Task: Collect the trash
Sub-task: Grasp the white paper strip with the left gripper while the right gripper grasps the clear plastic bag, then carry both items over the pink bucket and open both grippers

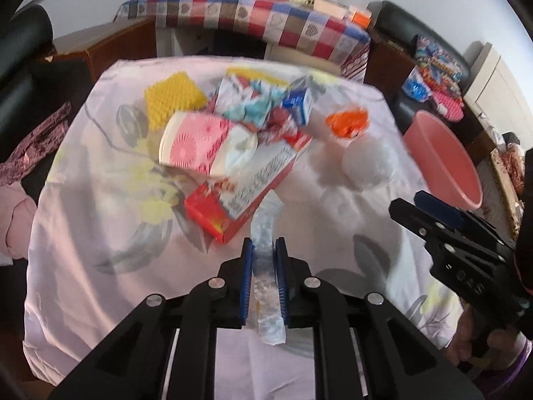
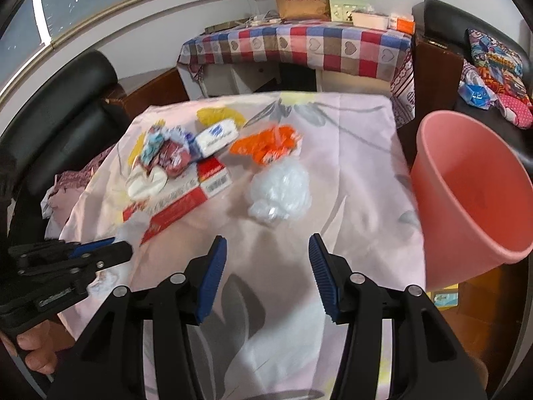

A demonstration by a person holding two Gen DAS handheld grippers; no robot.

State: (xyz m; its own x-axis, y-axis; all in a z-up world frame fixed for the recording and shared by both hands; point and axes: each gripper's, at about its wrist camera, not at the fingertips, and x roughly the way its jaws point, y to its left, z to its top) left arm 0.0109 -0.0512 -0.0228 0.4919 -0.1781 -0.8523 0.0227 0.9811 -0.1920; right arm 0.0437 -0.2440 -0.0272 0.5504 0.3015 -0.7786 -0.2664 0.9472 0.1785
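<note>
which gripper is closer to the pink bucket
Right. The right gripper hangs open beside the pink bucket; the left gripper, shut on a clear wrapper, is further over by the trash pile.

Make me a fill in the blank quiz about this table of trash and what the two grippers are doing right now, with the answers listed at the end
1. The left gripper is shut on a strip of clear ____.
2. The right gripper holds ____.
3. Off the table's right edge stands a pink ____, seemingly empty.
4. The crumpled wrapper just beyond the white plastic bag is coloured ____.

Missing words: plastic; nothing; bucket; orange
</note>
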